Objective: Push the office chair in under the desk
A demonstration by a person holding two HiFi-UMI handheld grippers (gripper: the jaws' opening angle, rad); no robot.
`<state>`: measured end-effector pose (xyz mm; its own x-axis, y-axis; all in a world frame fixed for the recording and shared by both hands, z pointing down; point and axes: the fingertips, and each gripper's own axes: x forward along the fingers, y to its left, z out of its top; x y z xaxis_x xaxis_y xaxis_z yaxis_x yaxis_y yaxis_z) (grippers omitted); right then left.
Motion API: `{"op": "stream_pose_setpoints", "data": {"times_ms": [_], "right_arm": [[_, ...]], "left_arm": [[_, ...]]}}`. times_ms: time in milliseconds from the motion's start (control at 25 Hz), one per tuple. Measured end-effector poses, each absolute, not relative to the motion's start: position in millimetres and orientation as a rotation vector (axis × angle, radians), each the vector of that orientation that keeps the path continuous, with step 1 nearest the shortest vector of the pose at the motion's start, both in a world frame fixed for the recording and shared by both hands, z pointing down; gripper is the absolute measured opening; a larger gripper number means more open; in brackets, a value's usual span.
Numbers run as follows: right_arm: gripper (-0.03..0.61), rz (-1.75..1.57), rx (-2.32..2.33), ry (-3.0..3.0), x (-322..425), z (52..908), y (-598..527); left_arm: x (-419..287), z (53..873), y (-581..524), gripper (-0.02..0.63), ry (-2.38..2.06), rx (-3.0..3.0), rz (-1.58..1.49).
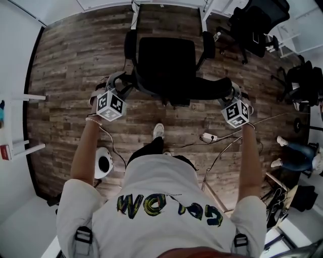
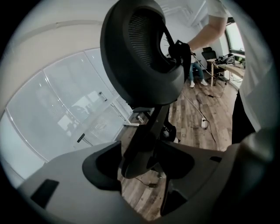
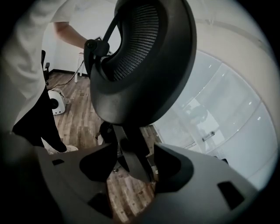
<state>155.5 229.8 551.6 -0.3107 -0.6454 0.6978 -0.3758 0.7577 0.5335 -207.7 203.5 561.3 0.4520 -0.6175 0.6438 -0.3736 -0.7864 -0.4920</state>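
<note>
**A:** Head view first, quick. Where's the chair?

**B:** The office chair [image 1: 166, 55] stands on the wood floor [image 1: 75, 60] just short of the surface [image 1: 166, 2]. The seat faces it and the chair's arms are about level with the white legs [image 1: 204, 17]. The whole seat shows, so it isn't tucked under. I've got the left gripper [image 1: 120, 85] and the right gripper [image 1: 231, 93] at the two ends of the backrest [image 1: 202, 89].

**A:** Left gripper view?

**B:** Fingers [image 2: 103, 164] are spread wide. The chair's back post [image 2: 146, 135] shows in the gap, but I see no pad pressing on it, so nothing is pinched. The backrest fills the top of the view, and the right gripper is on its far side.

**A:** Right gripper view?

**B:** Same thing mirrored. Fingers [image 3: 175, 164] are wide apart with the back post [image 3: 131, 148] in the gap, not clamped as far as I can tell. The left gripper is across the backrest.

**A:** Progress?

**B:** I'd say the very start. Both grippers are placed at the back, but the push isn't done. What's left is to make contact on the backrest and roll the chair forward between the white legs until the seat goes under the surface.
</note>
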Motion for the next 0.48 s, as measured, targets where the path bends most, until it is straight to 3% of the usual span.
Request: {"op": "stream_pose_setpoints", "data": {"times_ms": [80, 480], "right_arm": [[0.207, -0.342, 0.752, -1.925, 153.8, 558.5, 228.2], [0.193, -0.337, 0.78, -1.942, 152.2, 561.1, 219.2]], "left_arm": [[-204.2, 565.9, 202.1, 0.227, 0.806, -2.423, -1.253], [-207.3, 574.1, 186.0, 0.213, 0.757, -2.453, -1.283]]}}
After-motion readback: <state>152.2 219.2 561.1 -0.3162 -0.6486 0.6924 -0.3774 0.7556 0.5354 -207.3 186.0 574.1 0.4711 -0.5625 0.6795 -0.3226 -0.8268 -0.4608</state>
